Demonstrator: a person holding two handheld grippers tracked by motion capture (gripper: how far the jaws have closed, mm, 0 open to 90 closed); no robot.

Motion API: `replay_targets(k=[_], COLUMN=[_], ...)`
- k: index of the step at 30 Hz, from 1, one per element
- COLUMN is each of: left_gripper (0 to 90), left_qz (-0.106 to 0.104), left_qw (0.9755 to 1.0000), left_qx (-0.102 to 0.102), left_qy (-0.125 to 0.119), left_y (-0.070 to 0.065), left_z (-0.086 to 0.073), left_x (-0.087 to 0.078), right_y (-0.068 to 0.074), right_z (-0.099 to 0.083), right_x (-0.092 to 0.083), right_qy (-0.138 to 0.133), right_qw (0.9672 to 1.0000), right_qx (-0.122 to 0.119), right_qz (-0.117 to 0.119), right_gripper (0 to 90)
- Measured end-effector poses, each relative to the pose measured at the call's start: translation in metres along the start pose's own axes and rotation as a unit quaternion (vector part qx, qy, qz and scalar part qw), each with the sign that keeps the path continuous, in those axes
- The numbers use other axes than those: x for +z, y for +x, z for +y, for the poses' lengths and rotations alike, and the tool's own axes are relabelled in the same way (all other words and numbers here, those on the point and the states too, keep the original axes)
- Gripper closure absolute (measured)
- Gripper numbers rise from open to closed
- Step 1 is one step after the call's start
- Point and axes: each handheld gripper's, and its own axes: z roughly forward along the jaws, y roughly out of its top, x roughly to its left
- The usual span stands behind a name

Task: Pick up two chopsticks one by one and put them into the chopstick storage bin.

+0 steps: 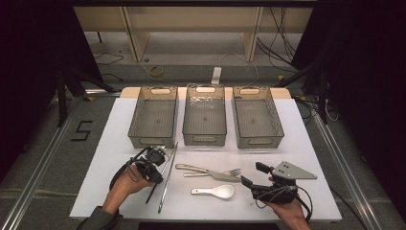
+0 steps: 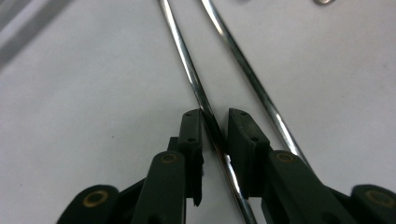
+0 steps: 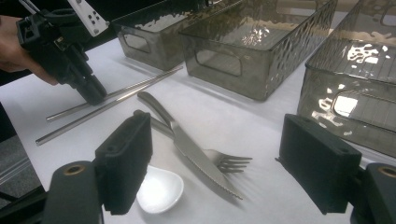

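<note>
Now one chopstick (image 2: 196, 88) is bracketed, not yet pinched, by the left gripper (image 2: 215, 122); squeezing and lifting are needed next; right fingers (image 3: 123, 161) are spread.

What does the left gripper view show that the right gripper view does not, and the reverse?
Left gripper view: close up, the left claw straddles one metal chopstick, with a small gap at one jaw. The second chopstick lies just beside it, outside the jaws.
Right gripper view: the open right claw, a knife crossing a fork, a white spoon and three clear bins.
Both: the two chopsticks, the left claw and the white table.
</note>
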Motion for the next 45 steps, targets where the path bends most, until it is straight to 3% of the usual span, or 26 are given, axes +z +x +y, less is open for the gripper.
replay_targets(k=[6, 14, 25, 34, 45], left_gripper=[80.1, 84.1, 84.6, 84.8, 84.7], left_qz=[0.002, -0.014, -0.006, 0.003, 0.005], left_qw=[0.9999, 0.9997, 0.9999, 0.9999, 0.9991], left_qx=[-0.001, -0.019, 0.009, 0.009, 0.032], left_qy=[0.011, 0.008, 0.006, -0.005, -0.029], left_y=[0.002, 0.009, 0.008, 0.012, 0.005], left_z=[-0.002, -0.007, -0.008, -0.011, -0.01], left_x=[-0.001, -0.002, -0.002, -0.005, -0.023], right_y=[0.0, 0.0, 0.001, 0.001, 0.0], right_z=[0.0, 0.0, 0.0, 0.0, 0.0], right_x=[0.0, 0.0, 0.0, 0.0, 0.001], right_qy=[0.001, 0.003, 0.003, 0.004, 0.004], right_qw=[1.0, 1.0, 1.0, 1.0, 1.0], right_qx=[0.001, -0.001, -0.003, -0.003, -0.002], right_qz=[0.0, 0.002, 0.003, 0.003, 0.004], right_gripper=[26.5, 26.5, 26.6, 26.8, 26.8])
